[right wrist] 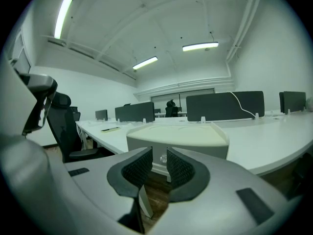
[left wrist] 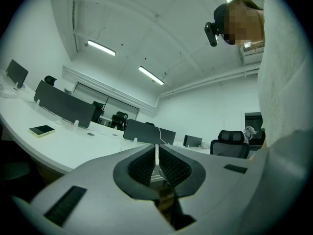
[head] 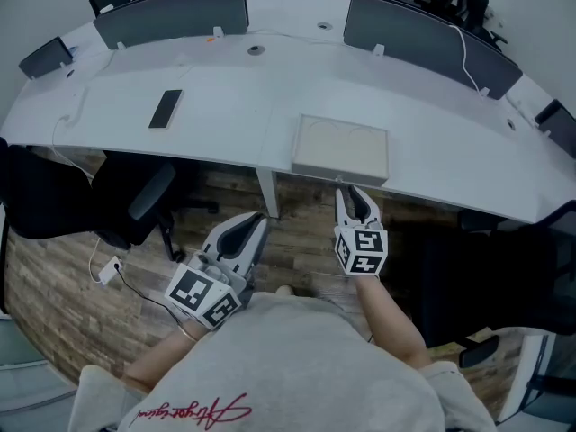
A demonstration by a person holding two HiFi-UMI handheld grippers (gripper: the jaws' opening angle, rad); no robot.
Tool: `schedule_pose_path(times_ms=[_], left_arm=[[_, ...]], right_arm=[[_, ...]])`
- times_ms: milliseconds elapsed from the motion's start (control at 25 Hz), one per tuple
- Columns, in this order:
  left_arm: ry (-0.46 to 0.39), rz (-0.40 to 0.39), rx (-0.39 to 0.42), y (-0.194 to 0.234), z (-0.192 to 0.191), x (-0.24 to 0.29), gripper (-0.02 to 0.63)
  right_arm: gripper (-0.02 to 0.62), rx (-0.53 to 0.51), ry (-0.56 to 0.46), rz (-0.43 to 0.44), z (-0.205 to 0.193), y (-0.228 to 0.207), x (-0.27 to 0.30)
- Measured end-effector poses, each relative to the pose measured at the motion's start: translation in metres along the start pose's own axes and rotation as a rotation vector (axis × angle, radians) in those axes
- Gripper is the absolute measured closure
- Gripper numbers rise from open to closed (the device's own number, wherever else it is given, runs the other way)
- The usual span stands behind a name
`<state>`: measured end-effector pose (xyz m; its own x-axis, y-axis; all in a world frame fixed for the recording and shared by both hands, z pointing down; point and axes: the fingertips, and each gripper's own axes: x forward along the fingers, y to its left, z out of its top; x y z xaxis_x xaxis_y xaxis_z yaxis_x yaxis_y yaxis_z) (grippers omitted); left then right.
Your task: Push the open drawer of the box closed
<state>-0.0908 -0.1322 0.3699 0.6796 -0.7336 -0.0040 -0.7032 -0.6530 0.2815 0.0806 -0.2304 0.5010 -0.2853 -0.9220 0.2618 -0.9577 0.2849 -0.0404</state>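
Two hand-held grippers sit low, in front of the curved white desk [head: 225,124]. The right gripper [right wrist: 159,156], jaws slightly apart and empty, faces the flat beige rectangular box [right wrist: 178,133] straight ahead. A small round drawer knob [right wrist: 163,158] shows just beyond its tips. The left gripper [left wrist: 157,153], jaws nearly together and holding nothing, is off to the right gripper's left. This looks like the approach; the next move likely calls for a square forward push on the drawer front [right wrist: 195,151].
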Motion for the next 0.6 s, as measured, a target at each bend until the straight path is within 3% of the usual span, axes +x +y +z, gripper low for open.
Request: schedule_pose_path(times_ms=[200, 360, 600], left_arm=[[-0.003, -0.013, 0.012, -0.004, 0.000, -0.001, 0.571], [-0.003, -0.036, 0.012, -0.011, 0.000, 0.002, 0.571], [-0.005, -0.088, 0.024, -0.035, -0.003, 0.010, 0.571]], right_arm=[[0.530, 0.024, -0.136, 0.079, 0.047, 0.027, -0.042], [0.569, -0.020, -0.247, 0.140, 0.091, 0.051, -0.077], [0.575, -0.039, -0.303, 0.173, 0.117, 0.065, -0.115]])
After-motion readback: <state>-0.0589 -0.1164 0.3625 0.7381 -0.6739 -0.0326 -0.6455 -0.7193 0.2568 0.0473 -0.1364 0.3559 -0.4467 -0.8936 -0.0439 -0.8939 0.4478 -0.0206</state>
